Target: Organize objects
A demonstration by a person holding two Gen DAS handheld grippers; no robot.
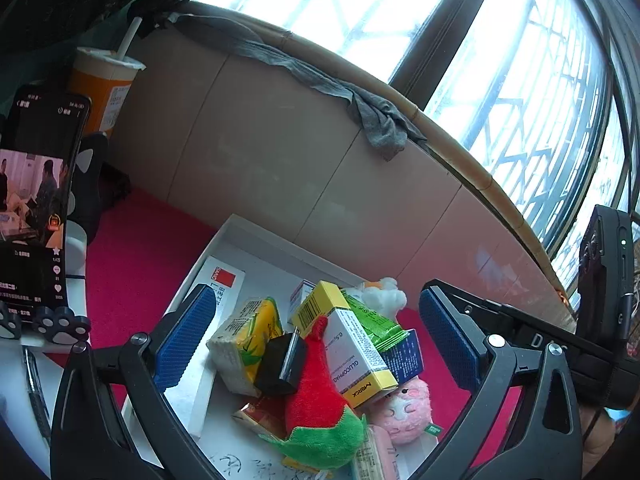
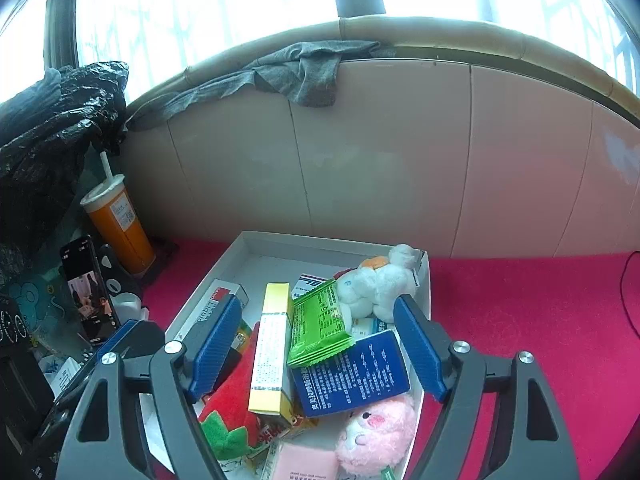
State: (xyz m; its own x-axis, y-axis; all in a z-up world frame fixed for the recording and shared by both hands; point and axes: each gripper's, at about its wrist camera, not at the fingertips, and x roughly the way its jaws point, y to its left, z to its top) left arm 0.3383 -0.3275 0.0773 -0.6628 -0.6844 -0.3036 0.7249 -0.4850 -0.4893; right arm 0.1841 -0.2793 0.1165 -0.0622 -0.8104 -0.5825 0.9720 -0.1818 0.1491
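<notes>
Bright window light falls over a pink-red table (image 2: 520, 320) where the white box (image 2: 256, 242) sits. Both my claws hang over that box, released, pads touching nothing. My left claw (image 1: 320, 336) stands spread wide, its blue pads on either side of the heap; my right claw (image 2: 320, 344) stands parted too, though less wide.

Between the left pads lie a yellow-and-white medicine carton (image 1: 352, 348), a black clip (image 1: 280, 364), a yellow-green drink carton (image 1: 248, 340) and a red plush strawberry (image 1: 316, 400) with a green leaf collar. A green foil packet (image 2: 320, 320) rests on a blue carton (image 2: 352, 376). A pink plush (image 2: 376, 436) lies at the near corner and a white plush (image 2: 376, 284) leans against the far wall of the box. A white-and-red carton (image 2: 216, 304) lies along the left wall. Everything is piled loosely, overlapping.

Beyond the box, a pale tiled wall (image 2: 380, 168) rises to a sill with a grey cloth (image 2: 304, 72) draped on it. To the left stand an orange cup (image 2: 118, 224) with a straw, a lit phone (image 2: 90, 288) on a stand, and a black plastic bag (image 2: 52, 120).
</notes>
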